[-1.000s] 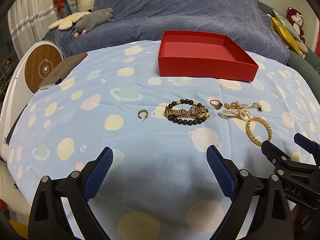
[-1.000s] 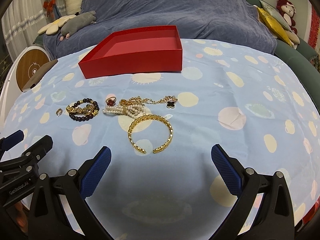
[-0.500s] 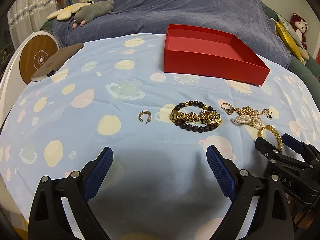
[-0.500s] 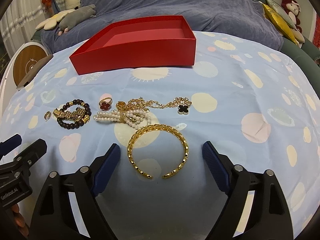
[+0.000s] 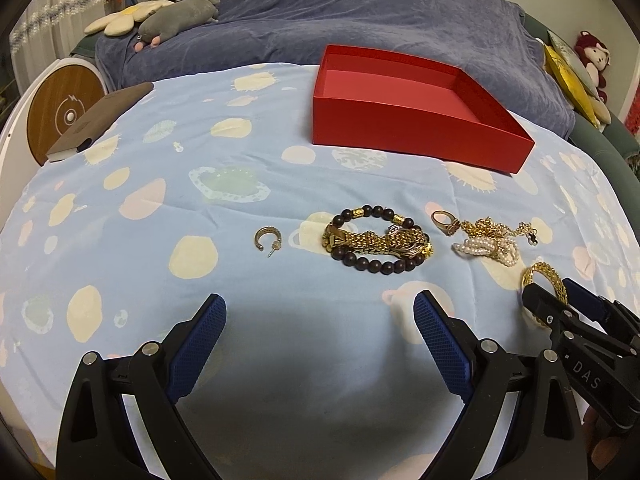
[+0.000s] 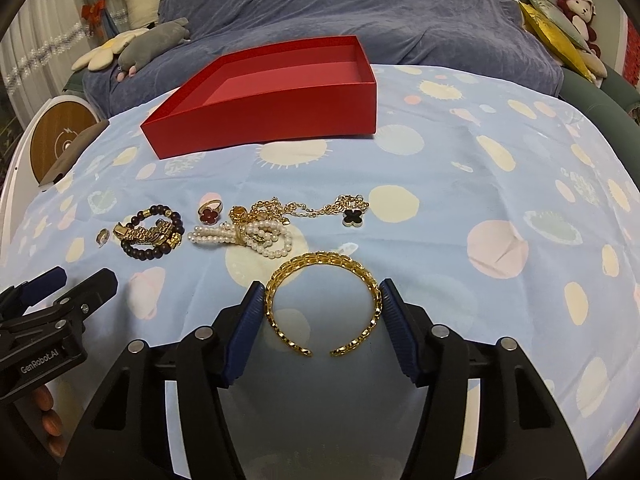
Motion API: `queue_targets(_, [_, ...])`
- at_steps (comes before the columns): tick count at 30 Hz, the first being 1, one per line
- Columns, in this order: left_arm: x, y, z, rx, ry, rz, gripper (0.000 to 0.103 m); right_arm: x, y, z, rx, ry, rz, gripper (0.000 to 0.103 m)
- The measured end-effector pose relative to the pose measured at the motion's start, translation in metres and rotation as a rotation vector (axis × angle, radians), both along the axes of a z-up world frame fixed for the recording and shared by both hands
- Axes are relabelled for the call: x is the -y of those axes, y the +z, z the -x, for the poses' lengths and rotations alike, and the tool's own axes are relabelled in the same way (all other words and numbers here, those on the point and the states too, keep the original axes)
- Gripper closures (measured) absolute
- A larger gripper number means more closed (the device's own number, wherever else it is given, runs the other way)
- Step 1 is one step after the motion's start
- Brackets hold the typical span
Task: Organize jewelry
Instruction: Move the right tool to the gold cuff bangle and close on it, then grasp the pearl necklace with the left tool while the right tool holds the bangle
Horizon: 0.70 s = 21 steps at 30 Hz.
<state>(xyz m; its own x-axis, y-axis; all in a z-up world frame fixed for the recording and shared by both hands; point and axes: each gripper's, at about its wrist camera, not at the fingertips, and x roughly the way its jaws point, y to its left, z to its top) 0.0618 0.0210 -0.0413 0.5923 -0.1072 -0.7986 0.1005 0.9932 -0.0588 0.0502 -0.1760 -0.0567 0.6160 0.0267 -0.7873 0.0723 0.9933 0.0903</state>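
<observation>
Since 1 s ago, right gripper point(image 6: 322, 300) has come fwd and narrowed: its blue pads, then wide apart w/ the gold cuff bangle point(image 6: 322, 300) lying well ahead, now bracket the bangle left and right, pads just beside or maybe touching its sides; can't tell if there's real pressure yet. Nothing lifted, bangle flat on the planet-print cloth point(image 6: 500, 184), its opening facing me. Left gripper point(image 5: 318, 332) has moved nearer the pile too; it's wide open, holding nothing, hovering over bare cloth short of the dark bead bracelet point(image 5: 376, 240) that's tangled w/ a gold link bracelet.

Rest of the jewelry sits in a row across the middle of the cloth: small hoop earring point(image 5: 267, 239) at the left end, then the bead/link pair, red-stone ring point(image 6: 210, 212), pearl strand point(image 6: 244, 238) knotted w/ a gold chain carrying a black clover pendant point(image 6: 353, 218). Red box point(image 6: 272, 108) is toward the far edge of the cloth, looks empty.

Step in hand, I judge: grip the bangle, then carry to the box. To do it well: close slowly, pads level w/ the band's mid-sides, not near the open ends, since a cuff will prob flex and could spring out sideways. Keep pads low to the cloth w/o pinching fabric. Lift straight up before going fwd, so the bangle clears the pearls just beyond it.
</observation>
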Motion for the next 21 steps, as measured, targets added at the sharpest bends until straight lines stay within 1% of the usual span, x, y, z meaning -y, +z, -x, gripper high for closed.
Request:
queue_targets(6, [0.023,0.010,-0.007,0.027,-0.072,0.053,0.011,0.002,0.008,0.009,0.015,0.008,0.005,0.046])
queue_targets(10, [0.045,0.013,-0.012,0.051,-0.130,0.051,0.011,0.007,0.009,0.013,0.014,0.003,0.002,0.046])
queue_targets(13, [0.058,0.012,-0.018,0.046,-0.154,0.064,0.011,0.014,0.008,0.014,0.007,-0.010,-0.009,0.046])
queue_targets(17, [0.071,0.008,-0.024,0.022,-0.162,0.096,0.011,0.022,0.008,0.016,0.007,-0.025,-0.016,0.046])
queue_targets(20, [0.083,0.003,-0.027,0.004,-0.180,0.097,0.024,0.025,0.007,0.017,0.004,-0.029,-0.017,0.046])
queue_targets(21, [0.085,0.000,-0.029,-0.003,-0.180,0.093,0.025,0.026,0.007,0.017,0.002,-0.030,-0.020,0.046])
